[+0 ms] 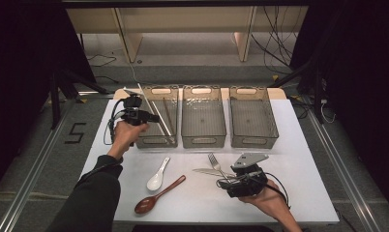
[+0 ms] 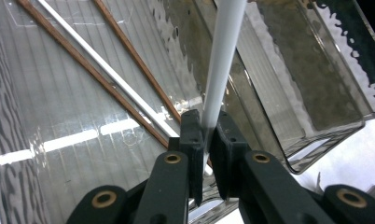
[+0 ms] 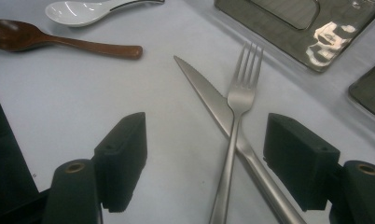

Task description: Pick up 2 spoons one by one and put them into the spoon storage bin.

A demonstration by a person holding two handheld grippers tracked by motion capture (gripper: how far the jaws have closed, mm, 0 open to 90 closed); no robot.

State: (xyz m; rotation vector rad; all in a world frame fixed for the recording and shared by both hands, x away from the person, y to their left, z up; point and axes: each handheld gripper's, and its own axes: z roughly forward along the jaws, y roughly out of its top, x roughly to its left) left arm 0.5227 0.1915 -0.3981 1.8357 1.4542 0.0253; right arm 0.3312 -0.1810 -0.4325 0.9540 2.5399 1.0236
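A white chopstick [image 2: 221, 65] is pinched in the left gripper [image 2: 204, 140] over the left bin [image 1: 154, 141], where three sticks apparently lie already (sorting looks underway). The right gripper [image 3: 204, 158] hangs wide open, empty, over crossed fork [image 3: 236, 116] and knife [image 3: 209, 93]; both spoons [image 1: 155, 181] wait.

High view sits above the near edge, looking fwd and down over the whole white table [image 1: 299, 159], three clear bins [image 1: 203, 117] across the far side. Left gripper view is right up close, looking along its jaws into the leftmost bin [image 2: 73, 107], which the high view also covers at upper left. Right gripper view rides low over the tabletop [image 3: 83, 102], facing the crossed fork [image 3: 239, 100] and knife [image 3: 209, 95], shared w/ the high view at lower centre.
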